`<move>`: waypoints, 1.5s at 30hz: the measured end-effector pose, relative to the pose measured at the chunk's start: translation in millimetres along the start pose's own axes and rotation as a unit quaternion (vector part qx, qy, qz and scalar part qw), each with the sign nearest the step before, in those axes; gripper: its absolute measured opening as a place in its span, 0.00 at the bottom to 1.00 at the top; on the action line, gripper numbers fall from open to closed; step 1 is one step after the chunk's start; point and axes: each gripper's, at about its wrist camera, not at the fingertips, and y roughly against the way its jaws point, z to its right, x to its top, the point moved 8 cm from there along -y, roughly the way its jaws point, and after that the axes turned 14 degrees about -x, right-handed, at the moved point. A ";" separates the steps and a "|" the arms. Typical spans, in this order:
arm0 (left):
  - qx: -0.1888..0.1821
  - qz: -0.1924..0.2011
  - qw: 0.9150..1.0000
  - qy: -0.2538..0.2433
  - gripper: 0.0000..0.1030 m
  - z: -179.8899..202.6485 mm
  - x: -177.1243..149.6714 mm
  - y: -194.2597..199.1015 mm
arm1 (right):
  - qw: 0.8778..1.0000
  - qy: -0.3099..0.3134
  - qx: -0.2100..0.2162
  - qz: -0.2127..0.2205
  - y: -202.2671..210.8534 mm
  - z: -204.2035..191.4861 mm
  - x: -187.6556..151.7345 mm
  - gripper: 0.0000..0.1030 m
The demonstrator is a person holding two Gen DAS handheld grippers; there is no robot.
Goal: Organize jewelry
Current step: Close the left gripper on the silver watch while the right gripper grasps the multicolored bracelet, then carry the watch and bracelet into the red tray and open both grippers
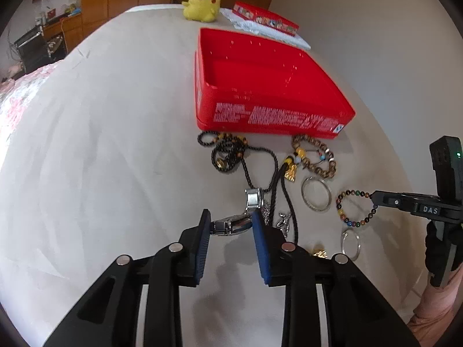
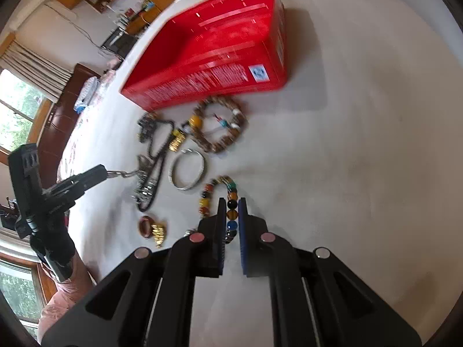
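Left wrist view is showing the left gripper (image 1: 231,225) clamping a watch (image 1: 231,222) crosswise between its pads, while the red box (image 1: 289,121) is sitting ahead of the jaws, slightly right, open and empty. Black cords (image 1: 231,156) and a bangle (image 1: 316,193) are lying between jaws and box. Further right, the right gripper (image 2: 232,217) is pinching a bead bracelet (image 2: 220,190), its loop trailing forward-left; the box is lying ahead-left.

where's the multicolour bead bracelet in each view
Left wrist view: multicolour bead bracelet at right, its far edge pinched by the right gripper.
Right wrist view: bracelet lower centre, running between that gripper's jaws.
Shared landmark: silver bangle beside it.
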 end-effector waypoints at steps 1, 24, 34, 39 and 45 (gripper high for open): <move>-0.002 0.005 1.000 0.001 0.27 1.9 2.3 4.2 | 1.000 0.002 0.001 0.005 5.5 -3.8 2.7 0.06; -0.023 0.041 0.999 0.003 0.15 17.2 21.5 17.5 | 0.998 0.021 0.000 0.055 35.1 -46.1 36.5 0.06; -0.028 0.074 0.997 -0.021 0.15 44.5 70.0 42.4 | 0.995 0.027 0.012 0.092 66.4 -63.5 84.3 0.06; -0.024 0.106 0.993 -0.045 0.15 67.0 120.0 50.4 | 0.993 0.026 0.011 0.112 73.8 -72.7 131.0 0.06; -0.017 0.098 0.995 -0.029 0.15 57.9 176.0 -2.1 | 0.995 0.008 0.012 0.103 35.9 -71.9 183.3 0.06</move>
